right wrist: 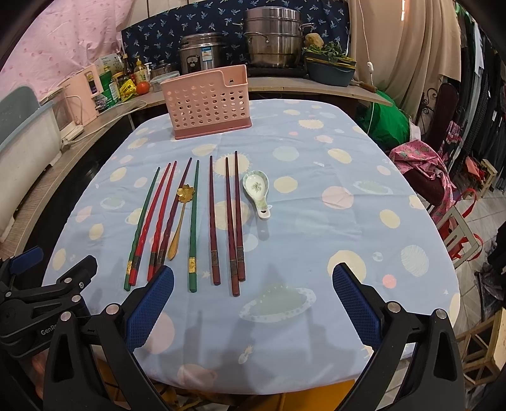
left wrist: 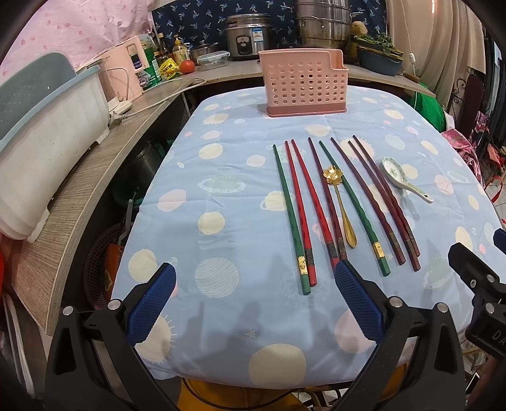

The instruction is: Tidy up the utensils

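Blue cloth printed with pale planets covers the table (left wrist: 221,177) that fills the middle of both views, with a cluttered wooden counter (left wrist: 95,151) curving along the left edge and top of the frame. On that counter I see a white tub (left wrist: 47,142) at far left, a pink appliance (left wrist: 123,69), a tomato (left wrist: 187,66), a rice cooker (left wrist: 246,36) and a steel steamer pot (left wrist: 322,22).

At the table's far end, upper centre in the left wrist view, stands the pink perforated utensil holder (left wrist: 305,82), upright and well apart from everything else.

Across the middle of the cloth lie the chopsticks (left wrist: 329,205), fanned side by side: green and red ones at left, dark maroon ones at right. Between them rests a gold flower-headed spoon (left wrist: 340,202), beside a green stick. Just right of the last maroon pair sits a white ceramic spoon (left wrist: 403,180), bowl up.

My left gripper (left wrist: 256,272) hovers at the bottom of its frame, blue pads spread wide, holding nothing. My right gripper (right wrist: 253,275) also stands wide and empty at the bottom of the right wrist view.
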A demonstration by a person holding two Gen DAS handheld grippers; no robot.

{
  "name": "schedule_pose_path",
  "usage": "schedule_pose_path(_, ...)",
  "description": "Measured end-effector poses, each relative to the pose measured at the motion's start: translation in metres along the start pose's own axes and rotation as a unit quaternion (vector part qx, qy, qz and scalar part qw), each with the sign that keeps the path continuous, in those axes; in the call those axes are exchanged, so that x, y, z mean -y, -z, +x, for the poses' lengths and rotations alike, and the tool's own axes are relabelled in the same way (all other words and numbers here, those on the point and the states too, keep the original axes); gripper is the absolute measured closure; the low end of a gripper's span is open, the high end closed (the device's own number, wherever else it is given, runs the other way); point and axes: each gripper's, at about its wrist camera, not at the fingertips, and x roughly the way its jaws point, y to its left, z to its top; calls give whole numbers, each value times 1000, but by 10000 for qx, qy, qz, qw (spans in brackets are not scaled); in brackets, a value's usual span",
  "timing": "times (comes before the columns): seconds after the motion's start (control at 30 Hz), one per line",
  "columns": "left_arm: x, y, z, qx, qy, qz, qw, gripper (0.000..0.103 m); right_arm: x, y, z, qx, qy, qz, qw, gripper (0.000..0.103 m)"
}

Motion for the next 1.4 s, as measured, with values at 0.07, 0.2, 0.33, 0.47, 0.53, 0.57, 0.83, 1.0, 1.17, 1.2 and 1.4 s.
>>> schedule_pose_path(0.07,0,-1,2,-14,7,5,10000,7,0,0,1,-8,-1,2,10000,7)
schedule_pose_path(0.2,0,-1,2,-20,14,7,10000,7,0,0,1,-10,-2,2,10000,7)
schedule_pose_path(0.33,0,-1,3,-20,13,6,10000,7,0,0,1,-12,-1,2,10000,7)
schedule_pose_path(0.47,0,-1,2,-18,9,4,10000,7,0,0,0,-12,-2,7,10000,7)
schedule_pose_path(0.53,0,-1,3,-20,13,3,10000,7,-1,0,1,-11,0,4,10000,7)
schedule_pose_path(0.57,0,-1,2,-22,10,3,10000,7,0,0,1,-11,-1,2,10000,7)
schedule_pose_path(0.83,-1,-1,7,-124,90,-54,9999,7,0,1,4,-38,0,14,10000,7)
schedule_pose_path(1.0,-12,-2,27,-452,267,-365,9980,7,4,1,10,-91,22,73,9999,7)
schedule_pose_path(1.17,-19,-2,46,-705,434,-580,9949,8,10,-1,17,-165,39,153,9997,7)
schedule_pose_path(1.2,-20,-2,49,-729,444,-600,9945,8,10,-1,19,-179,43,162,9997,7)
schedule_pose_path(1.4,-14,-7,69,-870,503,-585,9932,14,14,-5,25,-234,47,206,9995,7)
